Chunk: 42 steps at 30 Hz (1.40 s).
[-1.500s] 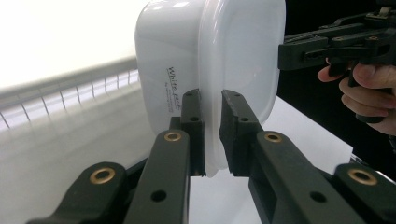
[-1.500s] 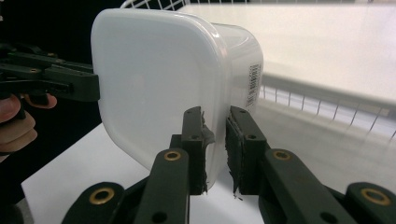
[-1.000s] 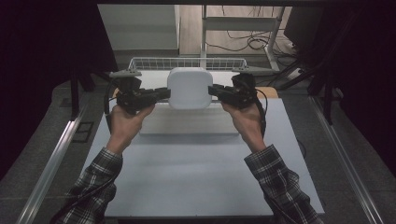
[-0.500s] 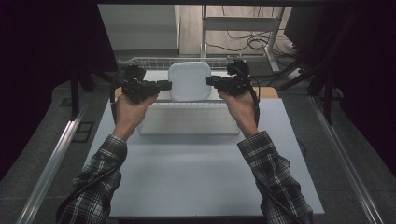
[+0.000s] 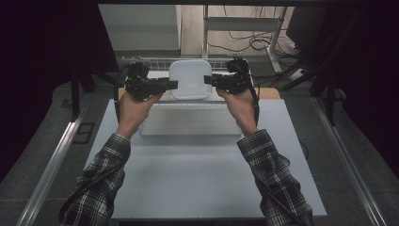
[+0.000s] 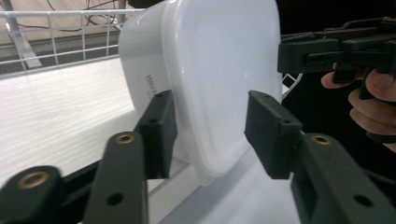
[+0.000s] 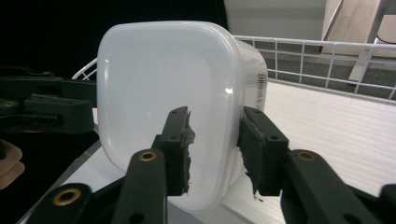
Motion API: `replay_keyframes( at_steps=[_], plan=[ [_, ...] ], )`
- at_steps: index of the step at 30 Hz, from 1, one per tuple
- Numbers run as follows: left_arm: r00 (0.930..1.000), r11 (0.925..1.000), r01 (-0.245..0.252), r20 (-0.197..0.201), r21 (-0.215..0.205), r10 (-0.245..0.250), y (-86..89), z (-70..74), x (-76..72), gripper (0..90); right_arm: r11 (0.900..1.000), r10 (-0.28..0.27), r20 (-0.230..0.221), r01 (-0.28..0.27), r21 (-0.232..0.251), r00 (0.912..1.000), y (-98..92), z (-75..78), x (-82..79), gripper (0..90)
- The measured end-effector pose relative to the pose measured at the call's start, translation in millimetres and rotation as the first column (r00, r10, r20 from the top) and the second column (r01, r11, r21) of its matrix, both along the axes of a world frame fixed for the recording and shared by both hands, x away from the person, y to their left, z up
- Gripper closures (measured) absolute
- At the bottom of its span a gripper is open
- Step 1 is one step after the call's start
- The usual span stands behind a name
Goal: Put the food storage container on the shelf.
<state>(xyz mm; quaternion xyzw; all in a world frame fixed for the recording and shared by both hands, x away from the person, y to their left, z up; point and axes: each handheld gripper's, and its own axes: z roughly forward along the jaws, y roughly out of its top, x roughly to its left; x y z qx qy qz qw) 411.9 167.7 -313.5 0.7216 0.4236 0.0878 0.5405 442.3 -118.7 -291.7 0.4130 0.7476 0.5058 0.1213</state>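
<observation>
White plastic box [image 5: 189, 79], lid on, at the far middle of the table [image 5: 188, 188], just past the far edge of the pale ribbed tray [image 5: 188, 125] and close against the wire rack [image 5: 141, 61]. Cannot tell whether seated on the ribbed surface or on the rack's floor.

Left gripper [image 5: 175, 84] at the box's left edge, right gripper [image 5: 206, 80] at its right edge, both lying level and pointing inward. Jaws of both just now opening, standing about half wide, lid rim between them. Daylight on one side of the rim in each gripper view; on the other side the pad sits close, contact hard to judge. No squeeze apparent on either side.

For a clean release:
- Widen both jaws further before moving, so no pad drags on the rim.
- Draw each gripper straight outward, left to the left and right to the right, level, without lifting.
- Keep the two pulls even, so as not to twist or slide the box.
- Mind the rack wires just behind the jaws and the trailing cables.
- Check for a flat, steady sit before leaving.

Contents of the box: not to be told through the milky walls and lid. Tray bare on its near part. Rack: nothing to make out beyond the box itself.
</observation>
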Motion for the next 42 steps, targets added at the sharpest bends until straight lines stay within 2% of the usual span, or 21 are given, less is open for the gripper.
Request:
replay_keyframes(
  at_steps=[4, 7, 10, 14, 18, 28, 33, 36, 40, 41, 42],
  plan=[
    [0.9999, 1.0, -0.007, -0.008, -0.005, 0.007, -1.9, 0.6, 5.0, 49.6, 1.0, -0.009, 0.007, 0.009, -0.006, 0.9999, 1.7, -1.6, 3.2, 57.0],
    [0.9997, 0.9996, -0.022, -0.014, 0.019, 0.022, -4.5, 0.4, 9.9, 50.1, 1.0, -0.016, 0.011, 0.016, -0.015, 0.9998, 4.0, -3.0, 6.8, 55.4],
    [0.9993, 0.999, -0.033, -0.018, 0.031, 0.034, -6.6, -1.2, 13.8, 51.2, 0.998, -0.029, 0.021, 0.03, -0.048, 0.9994, 7.9, -5.4, 11.4, 53.0],
    [0.9987, 0.9982, -0.039, -0.03, 0.046, 0.04, -7.1, -4.7, 17.5, 53.7, 0.999, -0.03, 0.009, 0.031, -0.032, 0.9995, 7.0, -6.9, 15.6, 52.0],
    [0.9987, 0.9985, -0.035, -0.035, 0.043, 0.037, -6.3, -6.0, 18.9, 54.5, 0.999, -0.026, 0.001, 0.026, -0.025, 0.9997, 6.8, -7.8, 17.1, 50.9],
    [0.9978, 0.9982, -0.044, -0.048, 0.04, 0.046, -2.0, -6.5, 19.1, 50.7, 0.999, -0.015, -0.006, 0.015, -0.046, 0.9999, 13.4, -8.2, 16.5, 47.6],
    [0.9951, 0.9961, -0.082, -0.052, 0.03, 0.084, -2.4, -6.7, 23.7, 45.1, 0.999, -0.022, -0.02, 0.022, -0.032, 0.9996, 12.1, -9.4, 18.5, 45.5],
    [0.9941, 0.9942, -0.101, -0.036, 0.038, 0.103, -2.8, -6.9, 26.2, 40.5, 0.998, -0.048, -0.002, 0.048, -0.046, 0.9988, 13.0, -9.9, 21.1, 38.2],
    [0.9932, 0.9923, -0.114, -0.018, 0.047, 0.115, -3.7, -6.5, 28.3, 38.8, 0.995, -0.076, 0.022, 0.077, -0.061, 0.9969, 14.7, -10.2, 23.2, 36.4],
    [0.9923, 0.9905, -0.124, -0.005, 0.06, 0.124, -4.4, -5.9, 29.1, 35.0, 0.994, -0.087, 0.029, 0.089, -0.063, 0.9957, 15.8, -10.3, 23.8, 36.1],
    [0.992, 0.9894, -0.126, 0.005, 0.072, 0.126, -4.5, -5.6, 29.6, 35.0, 0.994, -0.087, 0.029, 0.089, -0.063, 0.9957, 15.8, -10.3, 23.8, 36.1]
  ],
)
